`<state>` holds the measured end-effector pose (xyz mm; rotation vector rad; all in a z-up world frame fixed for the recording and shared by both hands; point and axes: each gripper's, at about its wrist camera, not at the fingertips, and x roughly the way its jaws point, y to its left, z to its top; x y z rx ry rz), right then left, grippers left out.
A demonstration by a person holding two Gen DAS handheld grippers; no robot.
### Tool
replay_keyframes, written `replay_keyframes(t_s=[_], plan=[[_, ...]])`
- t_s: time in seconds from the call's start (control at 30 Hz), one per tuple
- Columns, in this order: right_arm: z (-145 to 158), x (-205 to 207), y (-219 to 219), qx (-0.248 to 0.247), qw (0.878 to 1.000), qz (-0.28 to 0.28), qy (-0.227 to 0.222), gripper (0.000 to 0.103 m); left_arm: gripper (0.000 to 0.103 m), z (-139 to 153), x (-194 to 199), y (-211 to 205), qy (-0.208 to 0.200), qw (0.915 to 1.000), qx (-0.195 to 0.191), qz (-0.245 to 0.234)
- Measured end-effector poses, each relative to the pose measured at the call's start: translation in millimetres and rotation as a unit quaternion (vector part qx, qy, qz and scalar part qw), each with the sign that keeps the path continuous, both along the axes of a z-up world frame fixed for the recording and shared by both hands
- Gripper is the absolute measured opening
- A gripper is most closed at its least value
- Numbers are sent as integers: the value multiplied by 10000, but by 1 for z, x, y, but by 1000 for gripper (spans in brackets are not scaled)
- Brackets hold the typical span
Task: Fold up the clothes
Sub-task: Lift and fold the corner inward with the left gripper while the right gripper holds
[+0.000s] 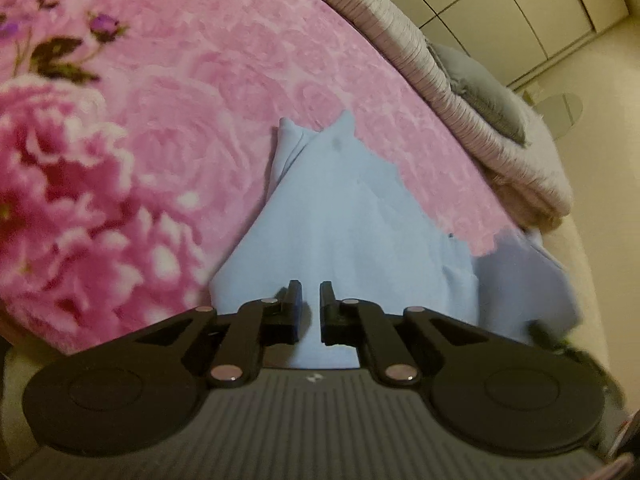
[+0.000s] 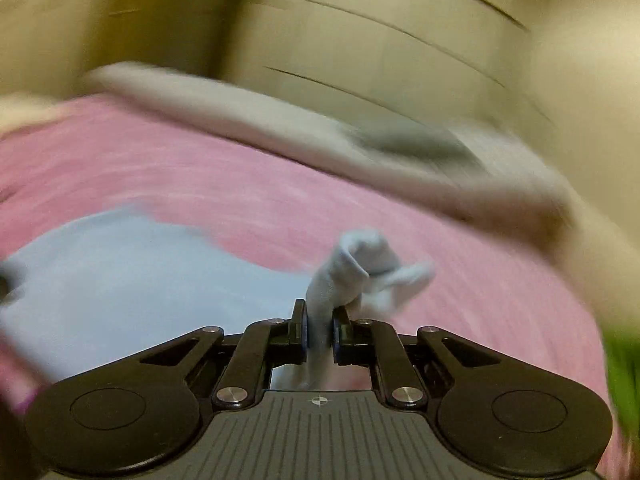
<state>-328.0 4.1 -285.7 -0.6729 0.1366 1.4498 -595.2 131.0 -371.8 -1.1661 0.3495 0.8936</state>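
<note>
A light blue garment lies on the pink flowered blanket, and its near part rises in a tent shape to my left gripper. Those jaws stand nearly together with blue cloth filling the narrow gap. In the blurred right wrist view, my right gripper is shut on a bunched end of the garment that sticks up past the fingertips. The rest of the garment spreads flat to the left on the blanket.
A rolled grey-beige quilt with a grey cushion on it runs along the far side of the bed. Beyond them are a cream floor and cabinet doors. The right wrist view is smeared by motion.
</note>
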Motion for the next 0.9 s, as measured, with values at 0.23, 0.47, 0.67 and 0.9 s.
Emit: replay_keyframes(t_s=[0.23, 0.47, 0.67, 0.9], plan=[[-48, -46, 12, -1292, 9833, 1250, 287, 31, 4, -4, -16, -4, -481, 9985, -273, 59], [-10, 26, 1, -1084, 9750, 731, 1796, 53, 20, -7, 5, 3, -1312, 9894, -594, -174], [-16, 132, -2, -1145, 9009, -1643, 3851, 34, 26, -27, 46, 25, -1667, 9799, -981, -489], [-63, 166, -1, -1120, 7780, -2785, 5519, 27, 33, -46, 99, 53, -1890, 9698, -1238, -917]])
